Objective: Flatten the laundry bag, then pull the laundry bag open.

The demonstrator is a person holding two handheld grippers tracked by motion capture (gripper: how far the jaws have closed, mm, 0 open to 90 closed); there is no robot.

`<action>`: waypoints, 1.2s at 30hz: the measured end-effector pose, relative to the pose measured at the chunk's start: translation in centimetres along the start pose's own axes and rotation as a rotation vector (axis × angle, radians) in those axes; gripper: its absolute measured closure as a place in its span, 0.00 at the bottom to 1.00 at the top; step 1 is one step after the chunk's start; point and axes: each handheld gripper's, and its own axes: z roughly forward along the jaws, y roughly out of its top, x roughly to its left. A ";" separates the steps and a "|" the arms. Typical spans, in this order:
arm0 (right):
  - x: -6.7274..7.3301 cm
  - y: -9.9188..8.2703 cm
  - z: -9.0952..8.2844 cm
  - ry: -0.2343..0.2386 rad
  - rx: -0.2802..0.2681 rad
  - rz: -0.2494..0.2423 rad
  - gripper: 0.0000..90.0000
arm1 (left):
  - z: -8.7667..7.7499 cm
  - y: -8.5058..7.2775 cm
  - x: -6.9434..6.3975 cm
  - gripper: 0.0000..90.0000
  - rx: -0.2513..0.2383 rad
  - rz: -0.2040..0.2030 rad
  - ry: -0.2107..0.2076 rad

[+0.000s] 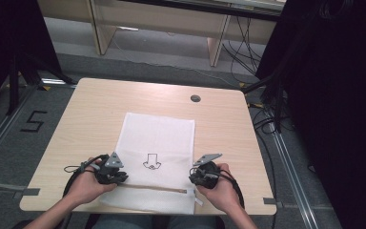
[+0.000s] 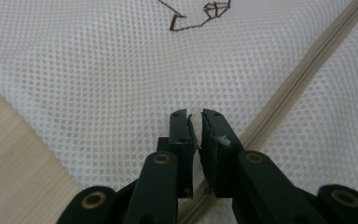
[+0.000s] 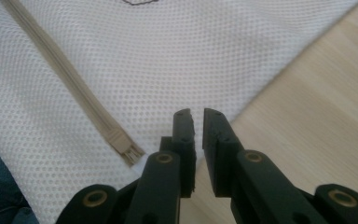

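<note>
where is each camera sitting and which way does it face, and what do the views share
High view: above the person's side, looking forward and down on the table; forearms, left gripper, right gripper.
Left gripper view: rides that gripper, looking along its nearly closed jaws at the white mesh laundry bag.
Right gripper view: rides that gripper, facing the bag's edge.
Shared: bag and beige zipper.
</note>
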 end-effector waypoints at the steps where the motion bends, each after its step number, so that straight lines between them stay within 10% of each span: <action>1: -0.1 -0.2 -0.2 -0.002 0.002 0.023 0.92 | -0.1 0.1 -0.1 0.91 -0.008 -0.004 -0.008; 15: -2.3 -1.3 -1.5 -0.053 -0.059 0.117 0.83 | -1.1 0.8 0.1 0.86 -0.119 -0.028 0.021; 36: -0.9 -1.7 -1.6 0.033 0.073 0.097 0.98 | -0.7 4.2 -1.5 0.68 -0.209 0.034 -0.054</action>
